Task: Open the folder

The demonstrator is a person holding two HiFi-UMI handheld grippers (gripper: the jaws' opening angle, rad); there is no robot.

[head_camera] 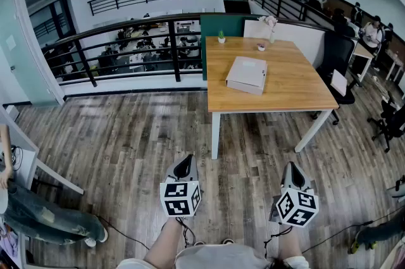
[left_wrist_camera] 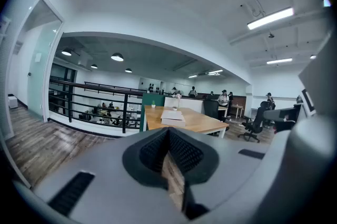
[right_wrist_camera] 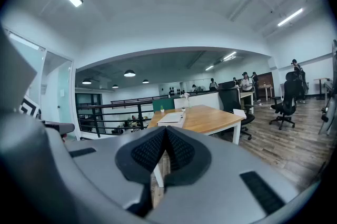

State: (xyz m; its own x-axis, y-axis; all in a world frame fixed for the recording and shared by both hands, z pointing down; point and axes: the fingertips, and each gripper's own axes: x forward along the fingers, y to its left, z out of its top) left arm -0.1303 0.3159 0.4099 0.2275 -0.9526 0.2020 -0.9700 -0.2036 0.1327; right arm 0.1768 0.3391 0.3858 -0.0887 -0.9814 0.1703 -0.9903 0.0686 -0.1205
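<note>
We stand well back from the wooden table (head_camera: 288, 81). The grey folder (head_camera: 247, 75) lies flat and closed on it, towards its left half, far from both tools. Left gripper (head_camera: 185, 166) and right gripper (head_camera: 292, 170): jaws pressed together on each, nothing between them, both aimed roughly at the table. Risks as we judge them: arriving with the jaws unspread would only shove the folder; lifting the cover with one tool, the other not pinning the base, could drag the whole thing towards the edge.
</note>
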